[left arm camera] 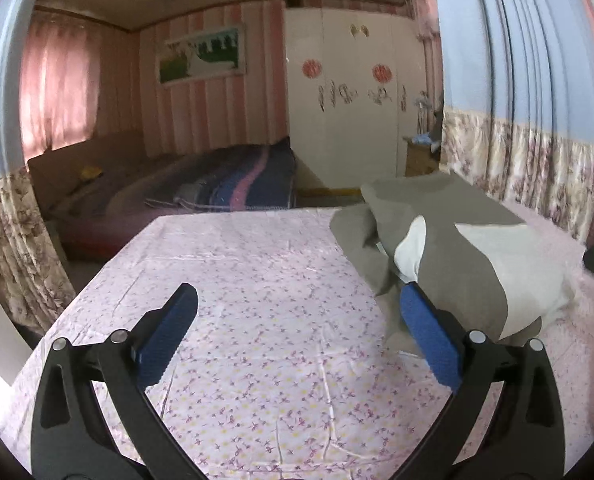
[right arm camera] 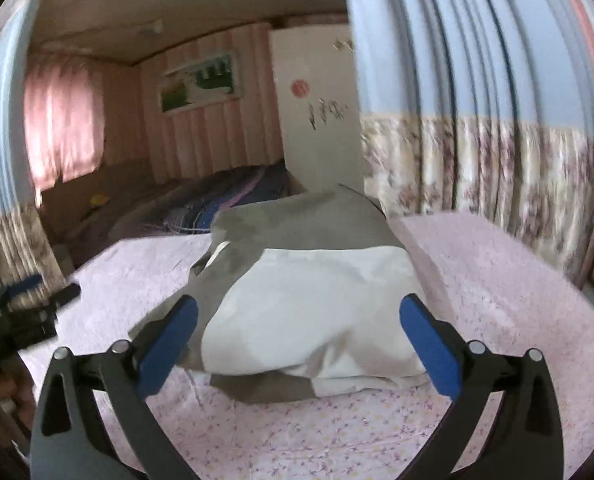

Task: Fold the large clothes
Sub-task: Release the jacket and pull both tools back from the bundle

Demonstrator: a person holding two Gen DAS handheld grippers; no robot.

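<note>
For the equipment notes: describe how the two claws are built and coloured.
Both match. The left claw and the right claw each have two black curved arms with slotted cut-outs and silver round rivets at the joints, ending in flat blue textured fingers. No cables or sleeves show.

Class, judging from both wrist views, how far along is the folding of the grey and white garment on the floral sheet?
Done: the grey and white garment lies as a folded bundle on the floral sheet.
In hand: nothing; the left tool and right tool are both open and empty.
Left: one loose grey flap sticks out on the left side, so tidying may remain.
</note>
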